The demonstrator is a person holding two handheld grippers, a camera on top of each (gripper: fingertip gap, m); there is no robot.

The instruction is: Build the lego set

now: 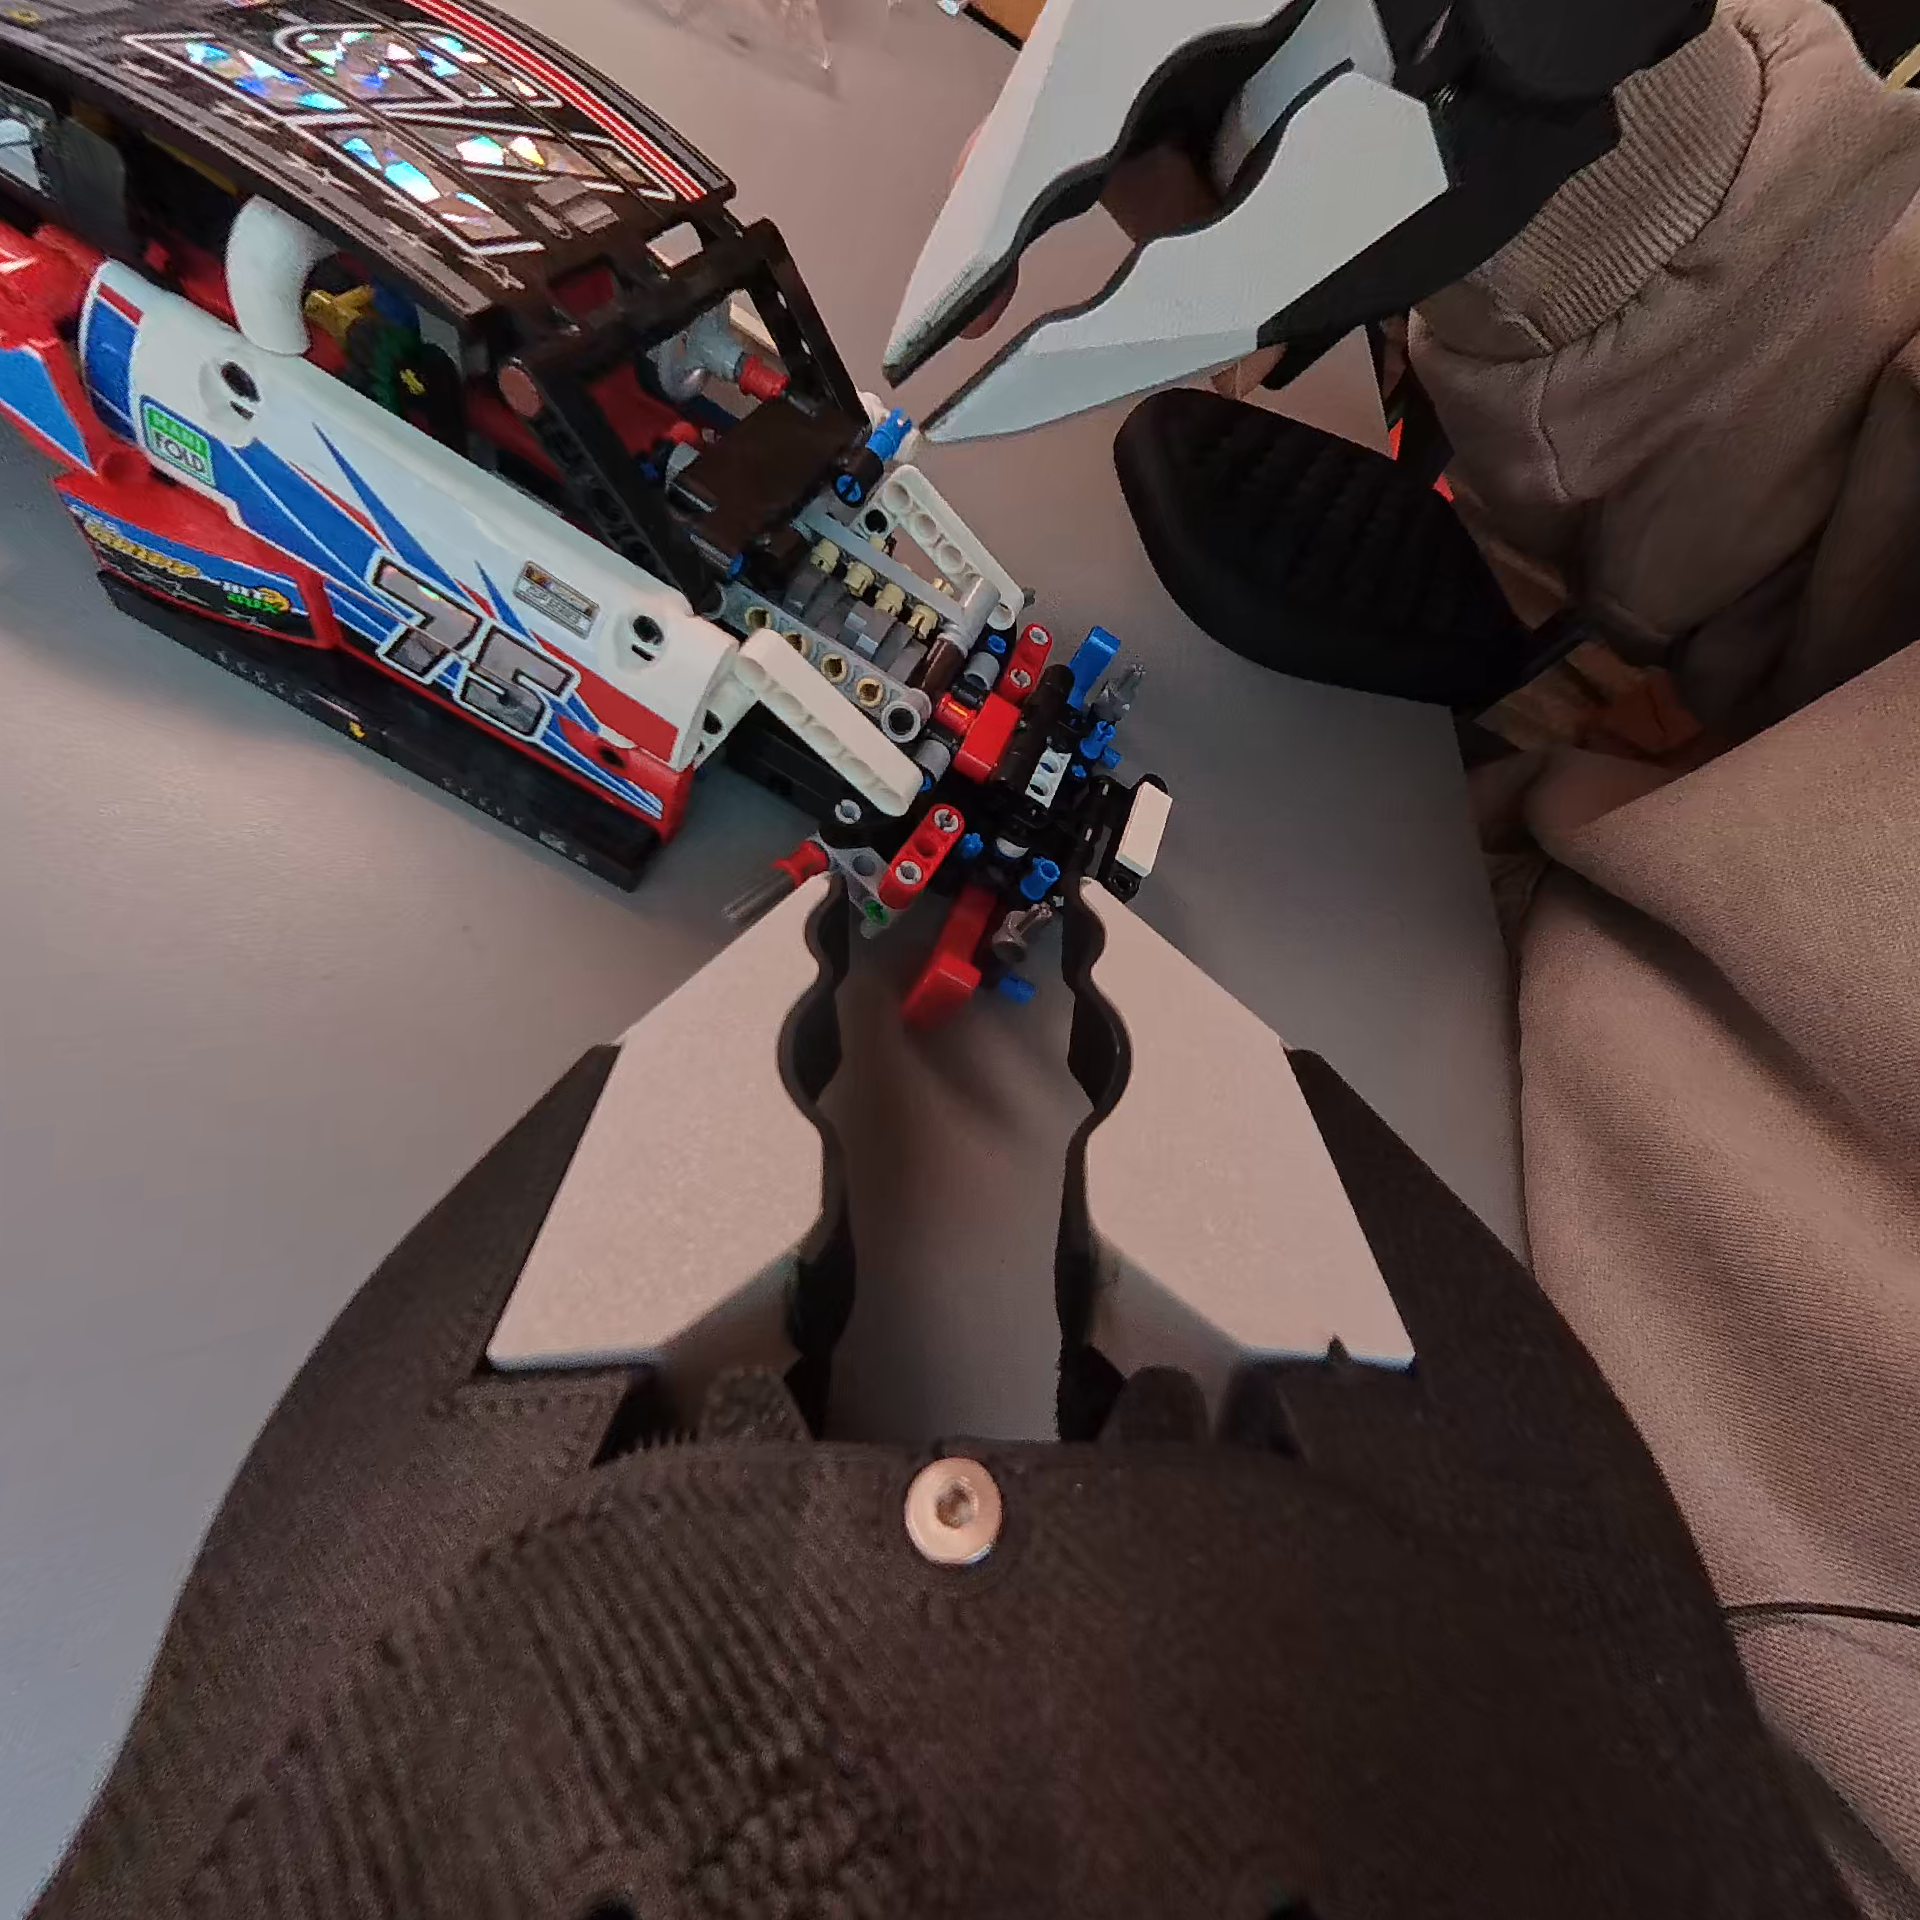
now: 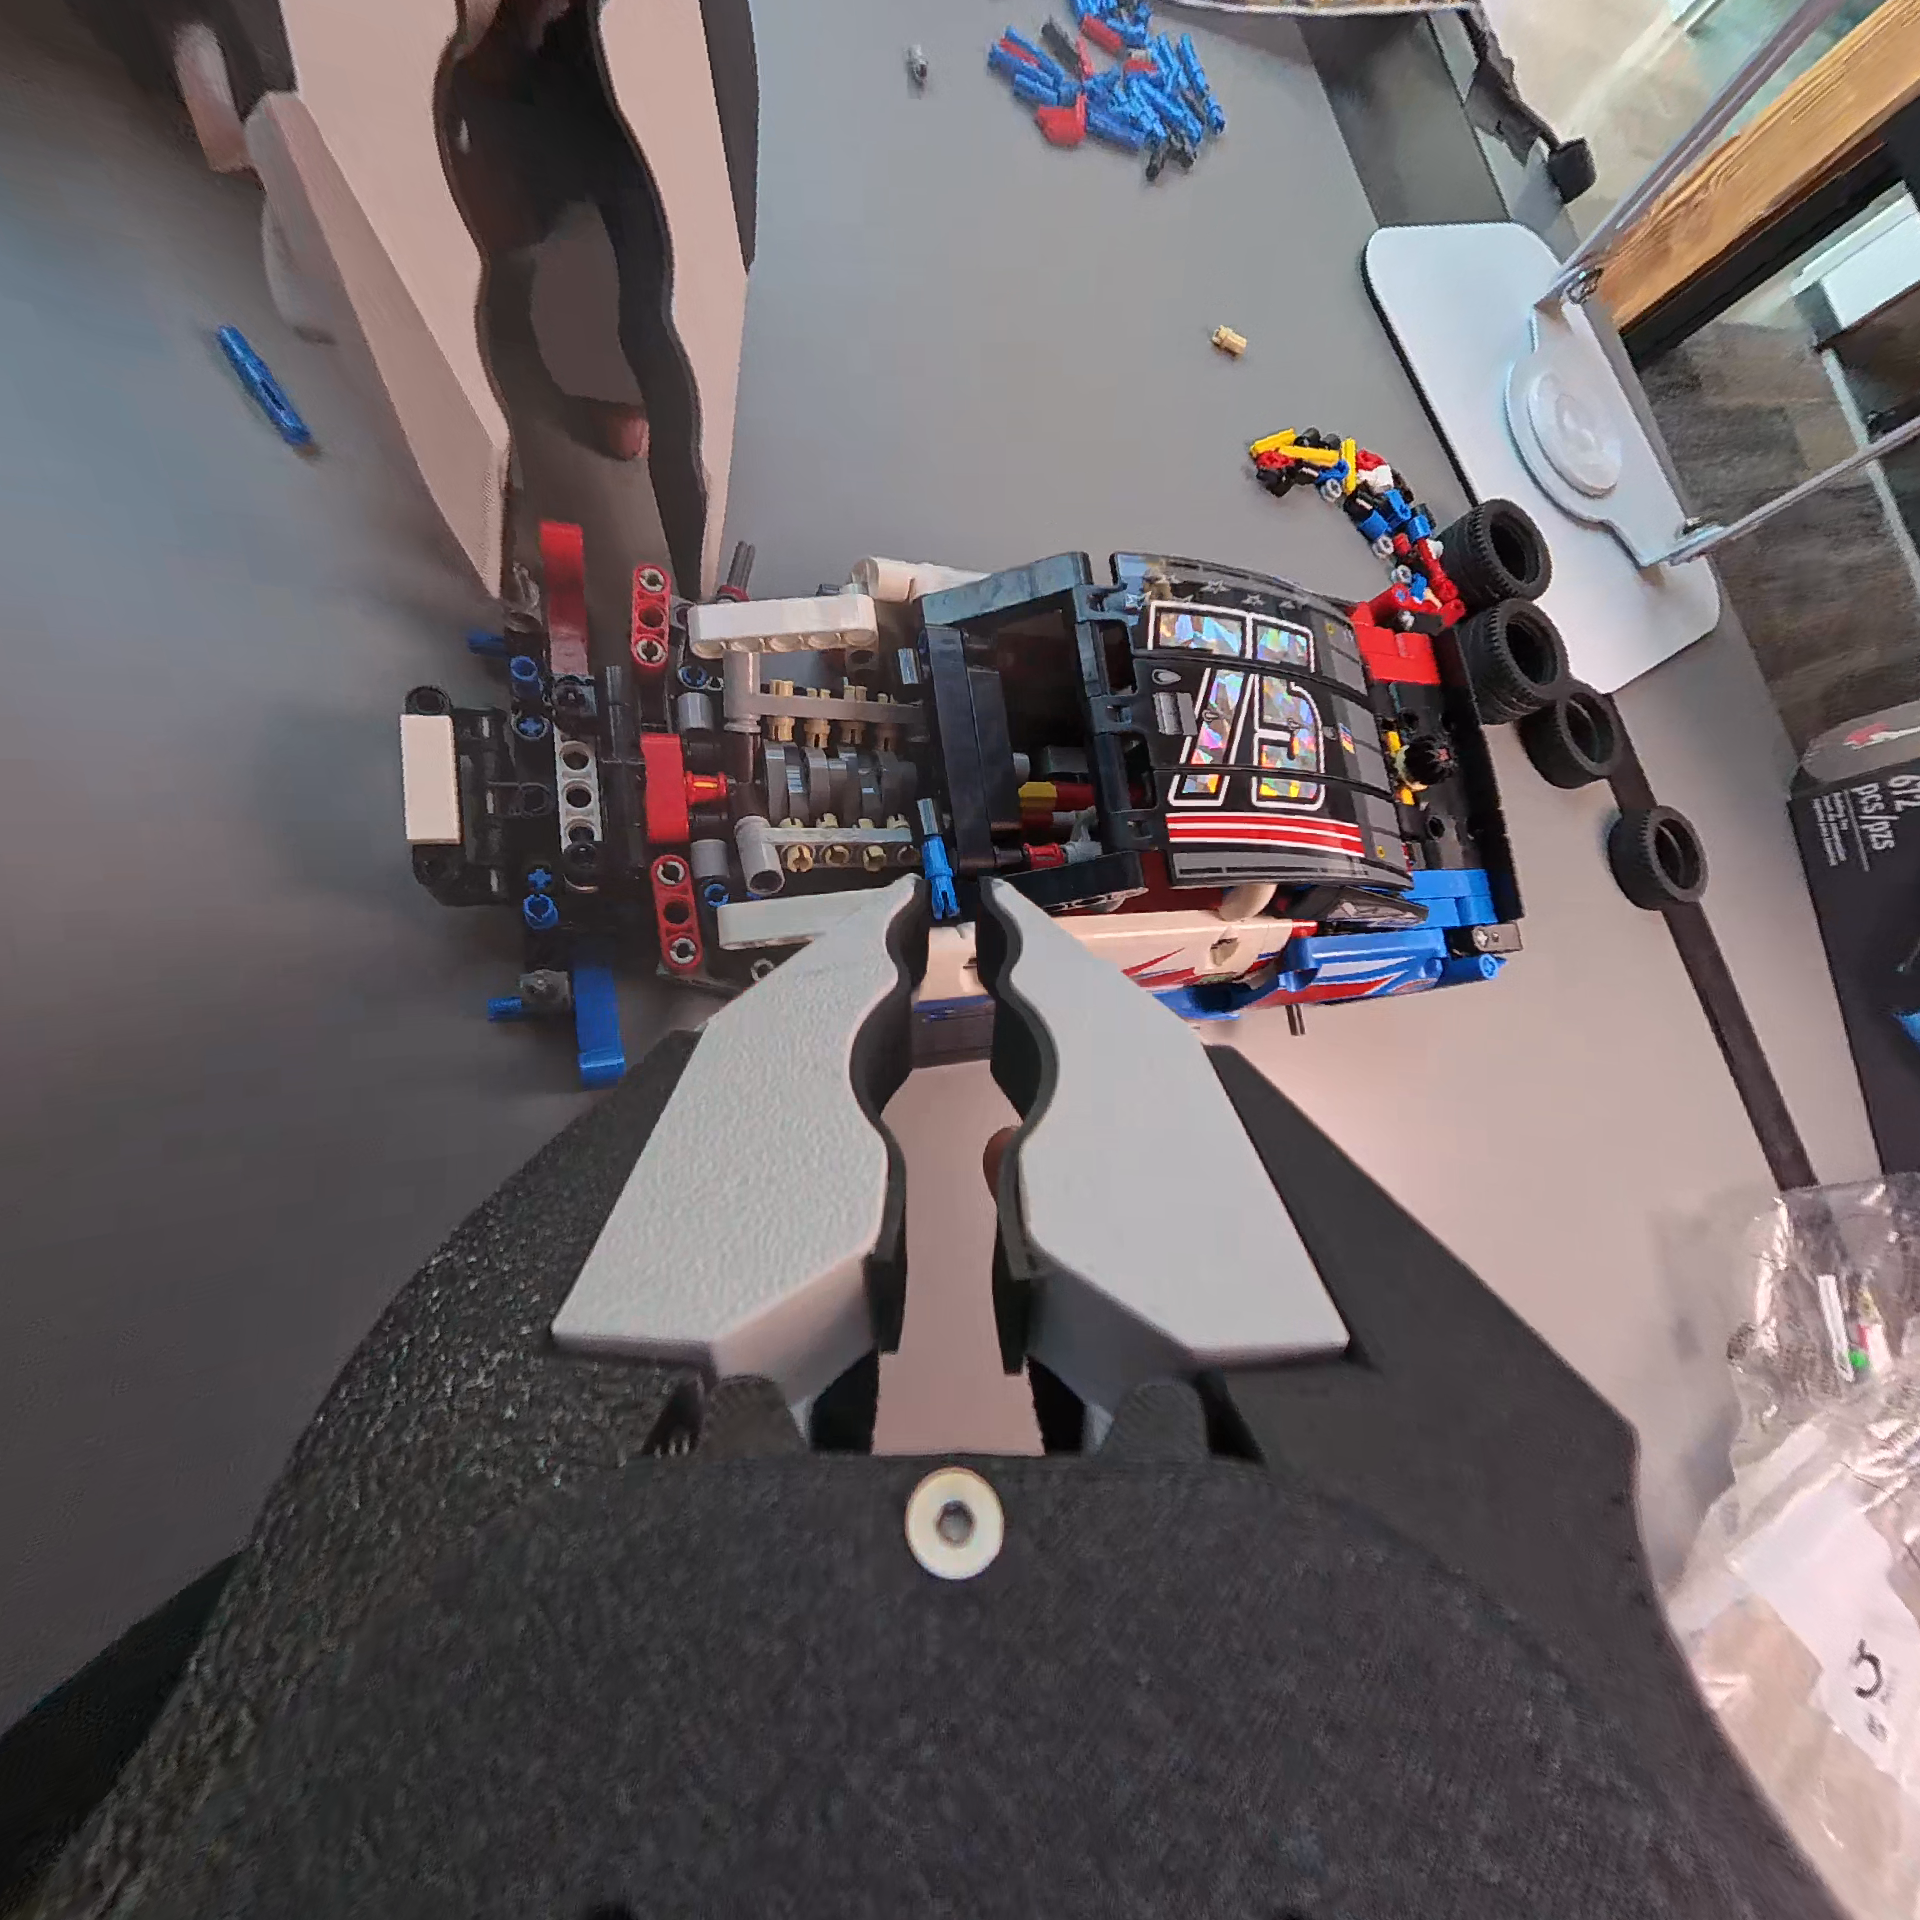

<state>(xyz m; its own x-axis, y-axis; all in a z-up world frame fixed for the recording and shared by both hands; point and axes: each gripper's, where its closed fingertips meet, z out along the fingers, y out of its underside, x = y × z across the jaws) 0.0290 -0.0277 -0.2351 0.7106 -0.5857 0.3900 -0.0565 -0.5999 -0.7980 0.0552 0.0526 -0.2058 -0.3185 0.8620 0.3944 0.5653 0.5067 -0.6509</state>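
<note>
While the half-built lego car (image 2: 1039, 769) lay on the grey table (image 2: 1039, 343), the left gripper (image 1: 951, 904) stood open at its front end. The right gripper (image 2: 948, 902) was nearly closed, a blue pin (image 2: 938, 868) at its tips; grip uncertain. Loose pieces (image 2: 1117, 83), four black tyres (image 2: 1558, 686), a plastic bag (image 2: 1829, 1455) and a white stand base (image 2: 1455, 312) lay around.
</note>
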